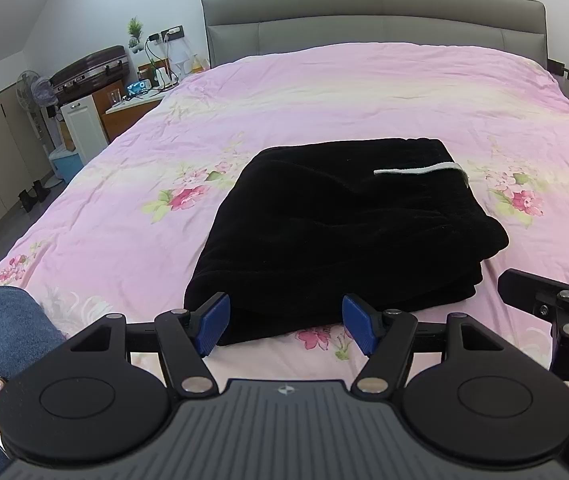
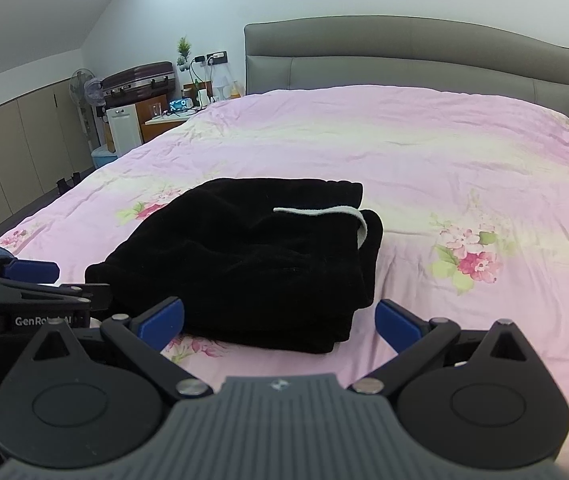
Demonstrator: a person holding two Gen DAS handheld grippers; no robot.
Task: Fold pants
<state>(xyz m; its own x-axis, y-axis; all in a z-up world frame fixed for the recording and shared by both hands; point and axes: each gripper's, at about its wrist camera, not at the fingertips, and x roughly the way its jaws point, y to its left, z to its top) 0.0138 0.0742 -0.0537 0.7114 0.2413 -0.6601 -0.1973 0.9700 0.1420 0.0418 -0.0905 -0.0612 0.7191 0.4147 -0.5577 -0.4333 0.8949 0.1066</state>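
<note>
Black fleece pants (image 1: 336,224) lie folded into a thick rectangular bundle on the pink floral bed, with a white waistband strip (image 1: 420,169) showing on top at the far right. They also show in the right wrist view (image 2: 252,256). My left gripper (image 1: 286,326) is open and empty, just short of the bundle's near edge. My right gripper (image 2: 280,324) is open and empty, at the bundle's near right corner. Each gripper shows at the edge of the other's view: the right one (image 1: 556,300), the left one (image 2: 24,288).
The pink floral bedsheet (image 1: 324,92) covers a wide bed with a grey headboard (image 1: 372,12). A bedside table with clutter (image 1: 140,92), a suitcase (image 1: 88,68) and a fan (image 1: 32,88) stand at the far left. A jeans-clad leg (image 1: 0,340) is at the near left.
</note>
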